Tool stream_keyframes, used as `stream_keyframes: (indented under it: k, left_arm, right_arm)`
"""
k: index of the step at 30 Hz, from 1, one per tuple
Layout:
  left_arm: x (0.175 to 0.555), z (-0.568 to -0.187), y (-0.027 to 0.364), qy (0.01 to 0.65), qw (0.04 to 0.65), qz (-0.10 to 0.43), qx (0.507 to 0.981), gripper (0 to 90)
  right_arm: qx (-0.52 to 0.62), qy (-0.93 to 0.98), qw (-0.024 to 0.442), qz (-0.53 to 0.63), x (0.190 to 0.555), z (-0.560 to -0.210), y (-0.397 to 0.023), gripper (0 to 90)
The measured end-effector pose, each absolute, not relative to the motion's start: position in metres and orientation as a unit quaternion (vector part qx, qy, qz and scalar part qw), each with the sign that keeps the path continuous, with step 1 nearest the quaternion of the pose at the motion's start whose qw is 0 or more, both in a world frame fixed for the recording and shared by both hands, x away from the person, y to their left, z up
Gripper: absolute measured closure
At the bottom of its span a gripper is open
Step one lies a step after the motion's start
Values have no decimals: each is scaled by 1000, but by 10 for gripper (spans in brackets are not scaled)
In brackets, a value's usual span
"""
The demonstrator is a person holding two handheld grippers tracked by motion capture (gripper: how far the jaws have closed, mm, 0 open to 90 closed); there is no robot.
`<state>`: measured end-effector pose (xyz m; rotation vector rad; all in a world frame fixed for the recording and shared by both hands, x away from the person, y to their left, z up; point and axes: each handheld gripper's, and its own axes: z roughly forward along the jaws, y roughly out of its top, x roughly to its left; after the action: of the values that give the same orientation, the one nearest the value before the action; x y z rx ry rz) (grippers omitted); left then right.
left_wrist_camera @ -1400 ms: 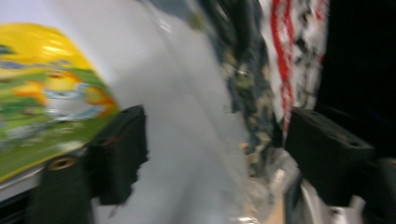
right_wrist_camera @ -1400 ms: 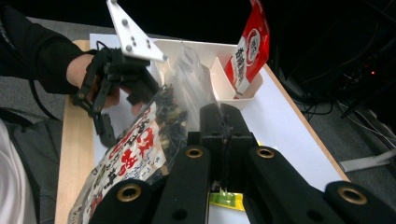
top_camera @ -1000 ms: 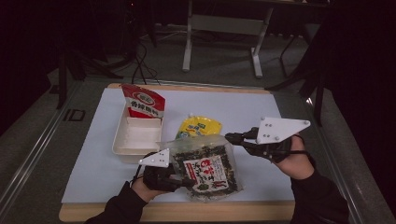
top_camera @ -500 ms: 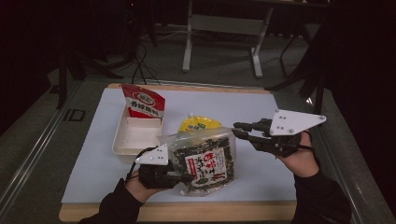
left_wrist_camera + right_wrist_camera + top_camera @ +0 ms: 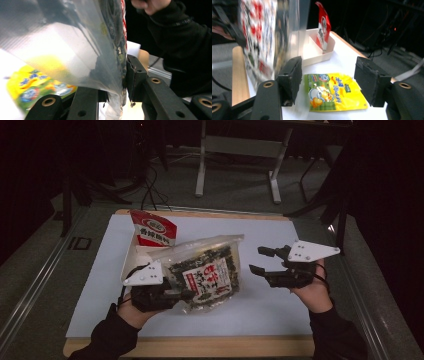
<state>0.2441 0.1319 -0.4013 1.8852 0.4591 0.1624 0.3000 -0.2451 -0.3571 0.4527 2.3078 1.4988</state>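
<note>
My left tongs (image 5: 186, 294) are clamped on the bottom edge of the seaweed bag (image 5: 207, 270), which hangs lifted off the bench (image 5: 270, 305) and leans up and away from the left tongs toward the white tray (image 5: 329, 48). In the left gripper view the clear film (image 5: 75, 50) is pinched between the black pads near one corner, so I judge the hold thin. My right tongs (image 5: 260, 261) have just been opening and now stand wide apart, with nothing between them; they sit just beside the bag's free side, not touching it. Below the right tongs lies the yellow snack packet (image 5: 334, 91) flat on the bench, and beyond it the red packet (image 5: 323, 25) stands upright in the tray. The risk I see is the bag sliding out of the left grip, since slick film and a heavy, floppy body pull on one small pinch. If it swings, it could knock the red packet over or drop on the yellow one. Closing the right tongs carelessly could catch only loose film, or crush the contents.
</note>
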Motion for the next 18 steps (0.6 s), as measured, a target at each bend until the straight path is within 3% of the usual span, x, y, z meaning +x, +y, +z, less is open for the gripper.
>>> stream_keyframes:
  k: [10,18]
  left_arm:
    - [253,-376,169,230,549,141,791,754]
    - [267,-370,205,270,525,191,784,754]
  right_arm:
    - [205,801,128,548,314,-388,-264,205]
    - [203,796,110,559,317,-397,-273,146]
